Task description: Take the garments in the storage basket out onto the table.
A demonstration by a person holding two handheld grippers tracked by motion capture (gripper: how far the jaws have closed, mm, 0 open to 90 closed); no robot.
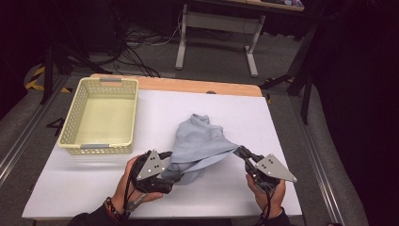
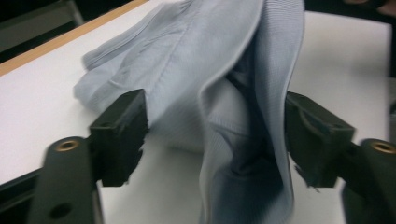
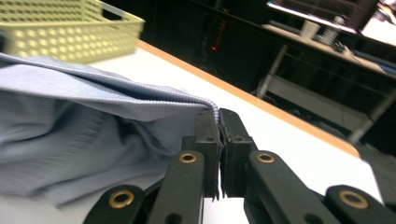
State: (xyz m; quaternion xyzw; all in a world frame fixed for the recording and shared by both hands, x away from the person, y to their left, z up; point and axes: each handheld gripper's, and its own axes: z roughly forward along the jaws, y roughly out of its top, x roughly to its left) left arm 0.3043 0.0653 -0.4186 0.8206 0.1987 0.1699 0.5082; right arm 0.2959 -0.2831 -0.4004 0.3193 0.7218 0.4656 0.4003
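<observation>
Light-blue garment (image 1: 200, 143) lies crumpled on the white desk (image 1: 94, 181), near its front edge, one hem drawn up taut to the right. Right hand-held gripper (image 3: 217, 116) is clamped tight on that ribbed hem, while the left hand-held gripper (image 2: 217, 135) stands wide apart — a hanging fold of cloth sits between its pads (image 2: 123, 128), unpressed. Beyond, a pale-yellow perforated basket (image 1: 129, 113) rests at the desk's far left — well apart from the garment.

From above, the left gripper's (image 1: 175, 175) tips are hidden under the blue cloth (image 1: 200, 143). In the left gripper view the cloth (image 2: 224, 93) runs off the top and bottom edges, blurred. The basket's (image 3: 70, 32) near side is blurred and cut off.
</observation>
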